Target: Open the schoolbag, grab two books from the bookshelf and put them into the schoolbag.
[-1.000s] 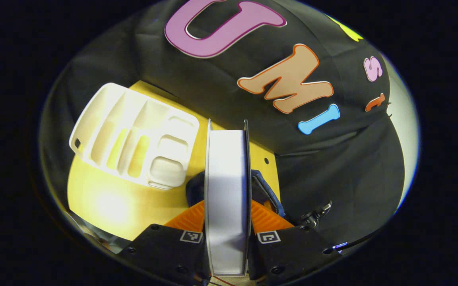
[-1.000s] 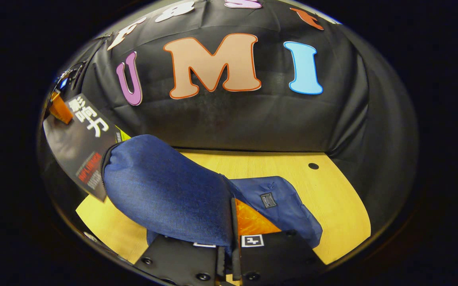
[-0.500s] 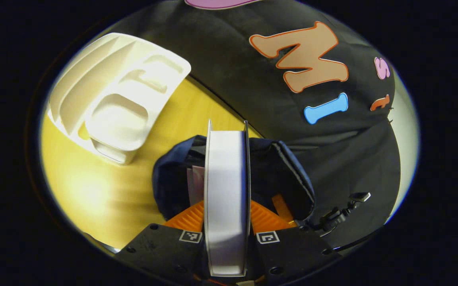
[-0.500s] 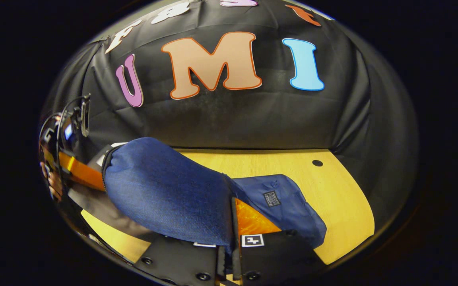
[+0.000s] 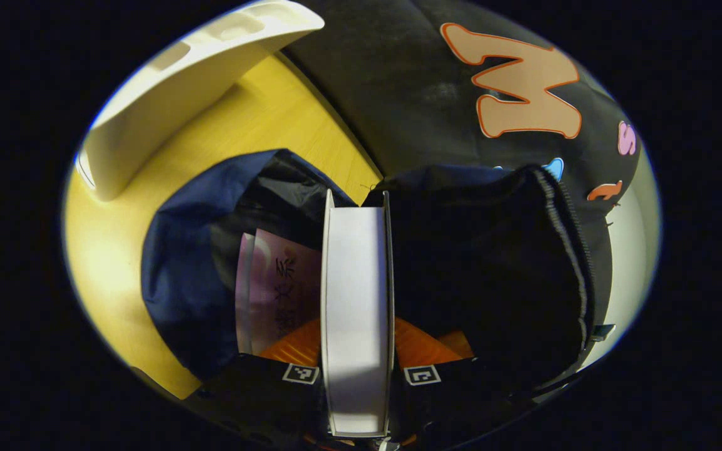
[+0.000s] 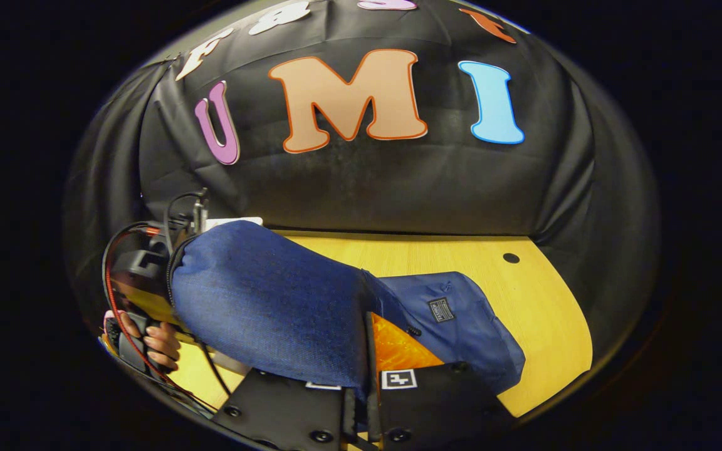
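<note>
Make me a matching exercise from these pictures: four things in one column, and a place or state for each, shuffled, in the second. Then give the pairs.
1. white-edged book
2. purple book
3. schoolbag flap
4. white bookshelf

a. already inside the open schoolbag
b. pinched by the right gripper
c. held between the left gripper's fingers
d. standing on the wooden table beyond the bag

Pairs: 1-c, 2-a, 3-b, 4-d

We see a black cloth wall (image 6: 398, 188) hanging in soft folds behind a yellow wooden table (image 6: 524, 300). The tabletop has a small dark round hole (image 6: 511, 257) near its far edge. In the left gripper view the same table (image 5: 110, 250) shines under a bright light, and the cloth (image 5: 411, 113) meets its edge.
</note>
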Demonstrator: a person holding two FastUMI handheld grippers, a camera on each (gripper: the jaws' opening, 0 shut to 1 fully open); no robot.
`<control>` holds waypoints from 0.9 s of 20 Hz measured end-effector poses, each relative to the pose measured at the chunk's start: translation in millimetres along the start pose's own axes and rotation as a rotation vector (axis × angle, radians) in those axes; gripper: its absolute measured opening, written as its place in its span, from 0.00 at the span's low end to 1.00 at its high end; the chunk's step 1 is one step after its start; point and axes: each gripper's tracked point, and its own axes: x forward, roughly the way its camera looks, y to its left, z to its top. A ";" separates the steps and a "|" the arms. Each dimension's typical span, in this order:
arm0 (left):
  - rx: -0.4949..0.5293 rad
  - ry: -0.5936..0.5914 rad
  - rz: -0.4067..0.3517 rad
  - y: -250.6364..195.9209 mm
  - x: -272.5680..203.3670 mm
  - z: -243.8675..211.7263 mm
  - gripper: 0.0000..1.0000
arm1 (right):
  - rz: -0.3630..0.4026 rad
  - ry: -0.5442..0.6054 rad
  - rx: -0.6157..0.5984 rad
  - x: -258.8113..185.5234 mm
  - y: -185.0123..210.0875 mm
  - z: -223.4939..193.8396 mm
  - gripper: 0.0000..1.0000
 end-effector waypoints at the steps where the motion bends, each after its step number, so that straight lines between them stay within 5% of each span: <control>1: -0.024 0.001 -0.013 0.0 8.1 -0.9 0.35 | 0.004 0.000 -0.010 -0.5 2.2 0.6 0.10; 7: -0.074 0.017 -0.059 5.5 46.4 -13.3 0.36 | -0.002 -0.002 -0.013 0.8 5.0 3.7 0.10; 10: -0.034 0.018 -0.017 14.3 49.2 -15.1 0.39 | -0.013 0.002 -0.001 2.7 0.2 3.2 0.10; 14: 0.137 0.019 0.115 27.0 30.6 -18.8 0.61 | -0.008 0.019 0.019 -1.8 -3.6 1.9 0.13; 18: 0.338 -0.006 0.262 46.2 -18.6 -12.9 0.96 | 0.045 0.040 0.024 -15.6 6.4 -9.2 0.48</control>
